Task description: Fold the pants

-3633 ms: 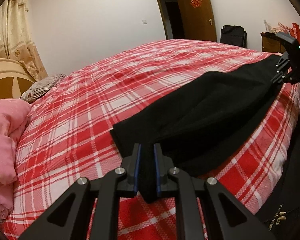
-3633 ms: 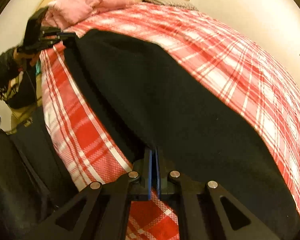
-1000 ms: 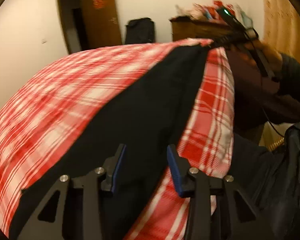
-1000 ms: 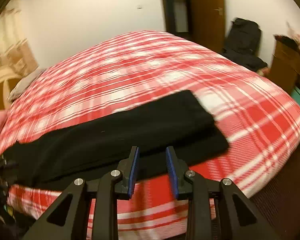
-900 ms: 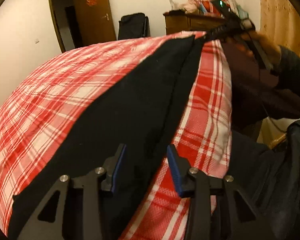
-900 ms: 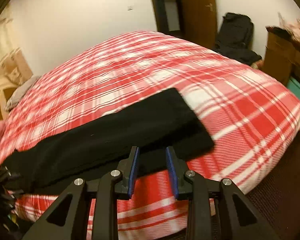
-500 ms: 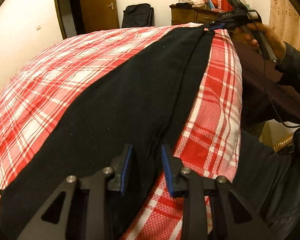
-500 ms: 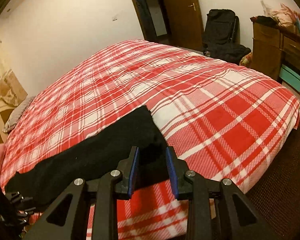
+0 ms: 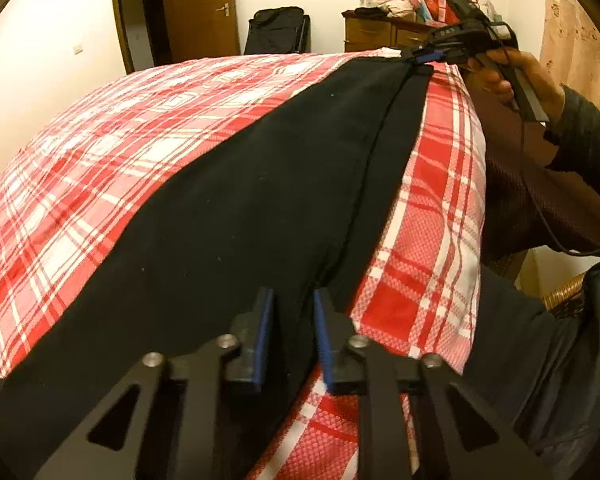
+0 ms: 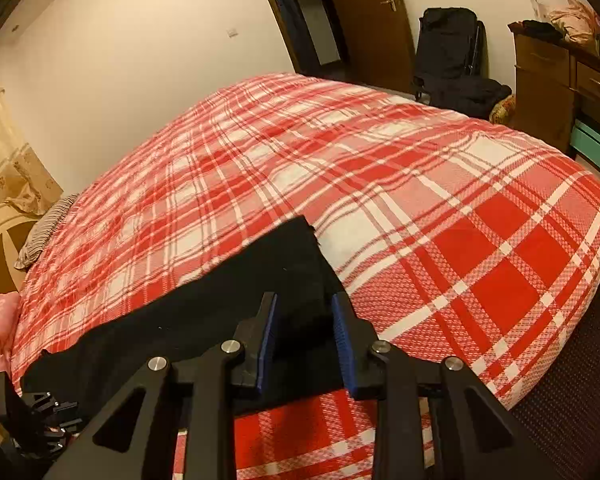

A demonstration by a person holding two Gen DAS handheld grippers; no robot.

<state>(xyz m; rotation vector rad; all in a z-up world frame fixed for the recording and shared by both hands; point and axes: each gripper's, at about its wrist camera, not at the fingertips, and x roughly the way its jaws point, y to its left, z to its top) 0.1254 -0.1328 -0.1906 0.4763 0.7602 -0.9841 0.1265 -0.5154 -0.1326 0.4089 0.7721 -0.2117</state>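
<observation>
- On the bed [image 10: 440, 184], under its red-and-white checked cover, the whole job is laid out; the cover gives a broad flat place to work, which I take to be why the folding is done here.
- The black pants [image 9: 260, 200] lie in one long strip along the near edge of the bed, already doubled lengthwise by the look of the seam line running down them (one leg on the other, I would guess). Kept close to the edge, both ends stay within the person's reach.
- The person stands at the bedside, a dark sleeve [image 9: 580, 140] showing, with one tool at each end of the strip. That spacing suits lifting both ends together for the next fold.
- The right gripper [image 10: 304, 336] sits over the far end of the pants, pointing down at it. Its jaws have just been closing, with black cloth between them, yet a gap remains and I see no pinch, so it is not yet grasping.
- The left gripper [image 9: 288, 336] is at the other end, over the near edge of the cloth. Its jaws have just been closing too, fabric lying between the blue pads [image 9: 262, 332], apparently not yet clamped.
</observation>
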